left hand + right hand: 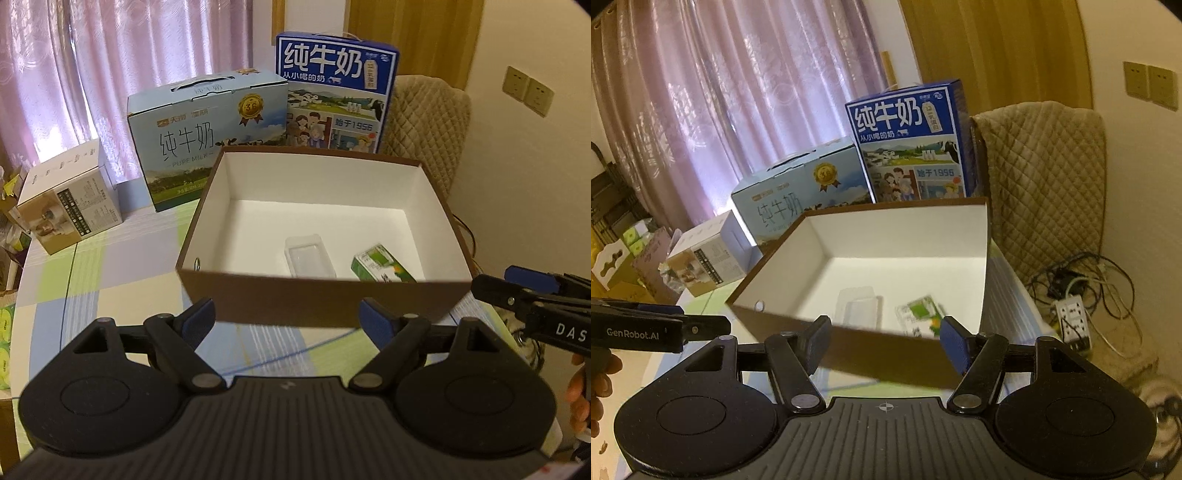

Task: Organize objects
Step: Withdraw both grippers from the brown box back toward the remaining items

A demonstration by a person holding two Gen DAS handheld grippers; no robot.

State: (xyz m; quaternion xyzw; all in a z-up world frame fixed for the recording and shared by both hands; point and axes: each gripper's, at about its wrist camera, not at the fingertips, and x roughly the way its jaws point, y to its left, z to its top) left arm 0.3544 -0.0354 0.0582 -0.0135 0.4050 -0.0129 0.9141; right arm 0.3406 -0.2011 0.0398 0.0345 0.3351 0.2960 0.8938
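Just short of the near wall of the box, the left hand-held gripper [286, 317] hangs with its blue-padded fingers [199, 314] spread wide and nothing between them. Off to its right, the right hand-held gripper [882, 341] is likewise wide open and holds nothing; its blue pads [951, 345] sit either side of the box's near wall without touching it, as far as the blurred view shows. Each gripper appears at the edge of the other's view.

Ahead of both stands the open brown cardboard box with a white inside [317, 295], resting on the desk covered in a pastel checked cloth [122, 273]. On the box floor, toward the near wall, lie two things: a small clear plastic rectangular container [309, 256] and, just to its right and apart from it, a small green-and-white drink carton [382, 267] lying on its side.

Behind the box, a pale blue milk case with a handle slot [207, 136] stands to the left, and a taller dark blue milk case [336, 92] stands upright at the back. Farther left sits a white and tan carton [70, 195]. A chair draped in a beige quilted cover [1045, 184] is to the right, pink curtains [110, 55] hang behind, and a white power strip with tangled cables [1075, 321] lies on the floor.
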